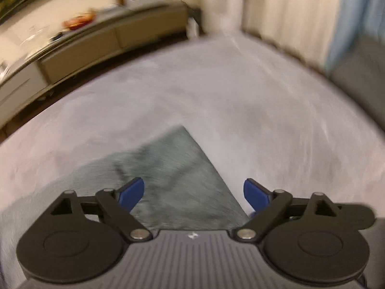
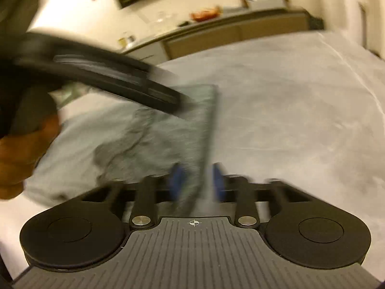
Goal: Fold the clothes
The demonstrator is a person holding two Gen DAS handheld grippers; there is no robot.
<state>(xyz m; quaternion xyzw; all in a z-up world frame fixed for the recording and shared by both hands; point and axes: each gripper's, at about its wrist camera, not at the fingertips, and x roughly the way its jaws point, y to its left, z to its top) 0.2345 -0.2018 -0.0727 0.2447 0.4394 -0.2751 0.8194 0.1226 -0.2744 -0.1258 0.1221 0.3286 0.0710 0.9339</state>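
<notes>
One grey garment [image 2: 154, 139] is lying on one bed [image 2: 288, 110]; the left hand-held gripper [image 1: 193, 193] is hovering wide apart, the right hand-held gripper [image 2: 198, 180] is pinching the garment's edge.

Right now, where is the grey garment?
The grey garment lies on the white bed sheet. In the right wrist view its straight edge runs between the right gripper fingers.
</notes>
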